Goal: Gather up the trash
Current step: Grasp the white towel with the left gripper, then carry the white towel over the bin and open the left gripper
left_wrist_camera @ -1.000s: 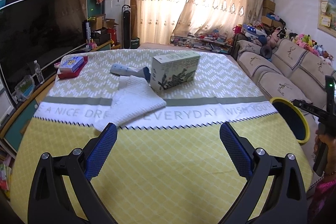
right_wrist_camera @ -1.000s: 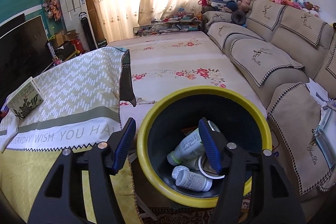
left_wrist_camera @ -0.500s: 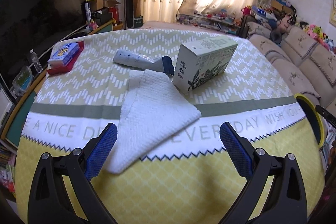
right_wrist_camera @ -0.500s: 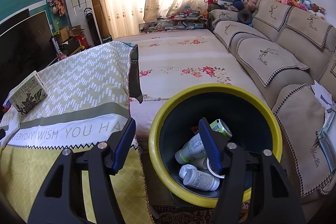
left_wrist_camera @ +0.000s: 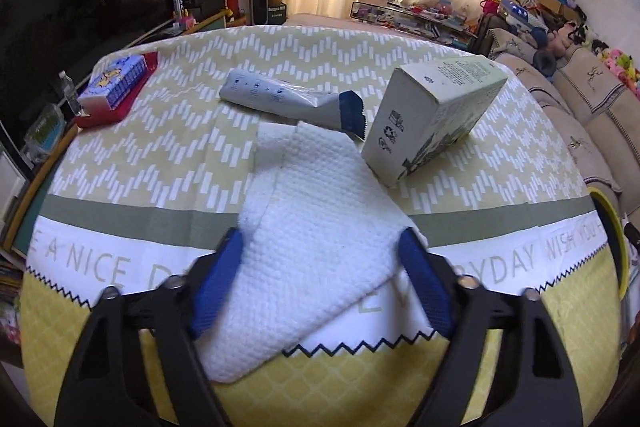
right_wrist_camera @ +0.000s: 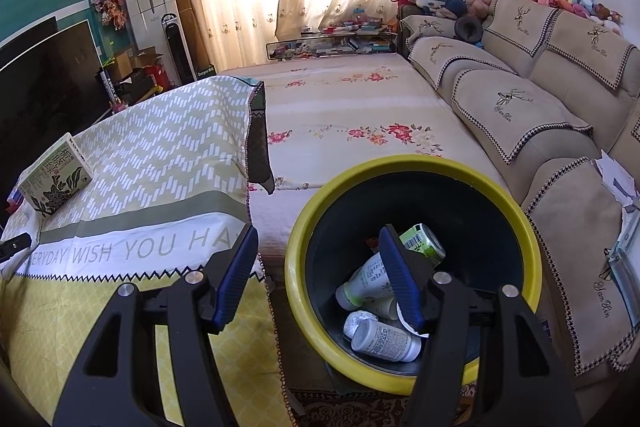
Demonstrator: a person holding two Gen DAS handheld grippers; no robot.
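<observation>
Left gripper (left_wrist_camera: 320,279): jaws part-way in, just been closing, the white cloth (left_wrist_camera: 316,247) between them; the blue pads sit at the cloth's two edges, and whether they press on it cannot be told. Cloth: textured white, folded, lying flat on the tablecloth (left_wrist_camera: 152,163), its near end crossing the lettered white band and zigzag border. Tube (left_wrist_camera: 280,99): pale blue-grey, crumpled, dark blue end, lying just beyond the cloth's far end. Box (left_wrist_camera: 432,119): pale green carton with leaf print, to the right of the tube and beside the cloth's far corner. Red tray (left_wrist_camera: 116,107) with a blue-and-white packet on it: far left of the table, well apart from the rest. Right gripper (right_wrist_camera: 320,275): jaws at a middling width, nothing between them, hanging above the near rim of the bin (right_wrist_camera: 304,267). Bin: yellow rim, dark inside, standing off the table's right edge beside the sofa (right_wrist_camera: 520,115); it holds white bottles (right_wrist_camera: 384,339) and a green can (right_wrist_camera: 424,247). The box also shows in the right view (right_wrist_camera: 52,179), far left on the tablecloth.
</observation>
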